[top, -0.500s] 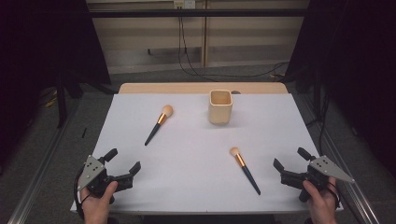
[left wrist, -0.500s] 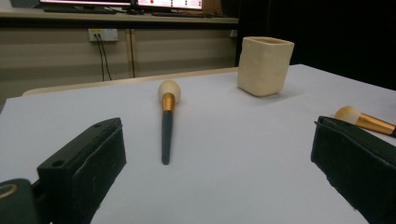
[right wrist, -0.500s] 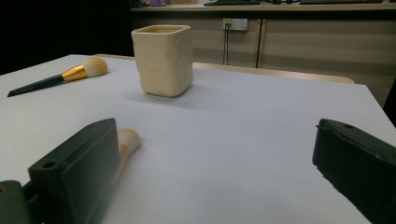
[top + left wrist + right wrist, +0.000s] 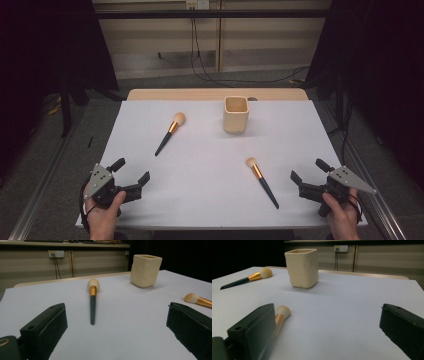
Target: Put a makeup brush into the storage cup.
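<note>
Two makeup brushes with dark handles, gold ferrules and pale bristles lie on the white table. One brush (image 4: 169,132) (image 4: 92,305) (image 4: 247,279) lies at the left middle, the other brush (image 4: 261,175) (image 4: 200,300) (image 4: 280,317) at the front right. A cream square cup (image 4: 236,115) (image 4: 145,270) (image 4: 302,268) stands upright toward the far side. My left gripper (image 4: 133,169) (image 4: 116,308) rests at the front left corner, open and holding nothing. My right gripper (image 4: 307,169) (image 4: 328,308) sits at the front right, open, a short way right of the nearer brush.
The white sheet (image 4: 210,200) covers the table, with a wooden strip (image 4: 215,94) showing at the far edge. Cables (image 4: 200,60) hang down the wall behind. Grey floor and metal rails (image 4: 45,195) flank both sides of the table.
</note>
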{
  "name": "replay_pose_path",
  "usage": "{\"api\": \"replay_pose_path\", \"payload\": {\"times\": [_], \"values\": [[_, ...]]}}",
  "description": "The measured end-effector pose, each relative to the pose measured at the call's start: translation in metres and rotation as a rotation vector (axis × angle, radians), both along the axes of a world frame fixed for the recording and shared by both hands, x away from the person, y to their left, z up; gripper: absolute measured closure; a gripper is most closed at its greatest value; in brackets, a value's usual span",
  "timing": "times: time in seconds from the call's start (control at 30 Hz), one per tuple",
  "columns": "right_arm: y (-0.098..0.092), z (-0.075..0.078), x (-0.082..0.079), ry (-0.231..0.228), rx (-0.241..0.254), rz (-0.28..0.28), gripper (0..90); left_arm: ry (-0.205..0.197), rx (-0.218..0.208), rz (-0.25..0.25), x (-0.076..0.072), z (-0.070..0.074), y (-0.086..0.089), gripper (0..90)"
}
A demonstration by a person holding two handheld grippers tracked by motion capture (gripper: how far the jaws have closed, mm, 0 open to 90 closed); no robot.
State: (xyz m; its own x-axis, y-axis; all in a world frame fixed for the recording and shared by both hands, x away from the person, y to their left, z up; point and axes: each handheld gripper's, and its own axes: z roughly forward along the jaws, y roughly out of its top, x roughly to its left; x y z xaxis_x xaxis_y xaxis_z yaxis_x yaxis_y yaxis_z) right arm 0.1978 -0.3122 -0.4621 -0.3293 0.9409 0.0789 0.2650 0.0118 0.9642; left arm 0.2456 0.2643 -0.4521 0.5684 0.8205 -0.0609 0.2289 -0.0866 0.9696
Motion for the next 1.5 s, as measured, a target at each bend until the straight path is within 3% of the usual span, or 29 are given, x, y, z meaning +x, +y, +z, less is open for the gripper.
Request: {"api": "replay_pose_path", "payload": {"times": [0.2, 0.47, 0.6, 0.93, 1.0, 1.13, 1.33, 1.5], "values": [[0.001, 0.002, -0.001, -0.008, 0.001, 0.011, 0.1, 0.021, 0.004, -0.014, 0.000, 0.002, -0.004, 3.1], [0.002, 0.002, -0.002, -0.008, -0.010, 0.011, 0.2, 0.016, 0.018, -0.054, 0.002, 0.010, -0.014, 3.1], [0.002, 0.003, -0.003, -0.010, -0.013, 0.018, 0.0, -0.001, 0.042, -0.021, 0.009, 0.016, -0.017, 3.1], [0.002, 0.002, -0.003, -0.006, -0.009, 0.031, 0.0, -0.014, 0.059, -0.034, 0.029, 0.025, -0.026, 3.1], [0.002, 0.002, -0.003, -0.003, -0.007, 0.033, 0.0, -0.024, 0.086, -0.040, 0.033, 0.026, -0.027, 3.1], [0.002, 0.002, -0.002, -0.002, -0.005, 0.037, 0.0, -0.002, 0.070, -0.039, 0.043, 0.026, -0.028, 3.0], [0.003, 0.002, -0.002, 0.001, -0.007, 0.046, 0.0, -0.020, 0.085, -0.053, 0.054, 0.029, -0.037, 3.0], [0.002, 0.002, -0.002, 0.003, -0.007, 0.044, 0.0, -0.015, 0.070, -0.054, 0.062, 0.029, -0.041, 3.0]]}}
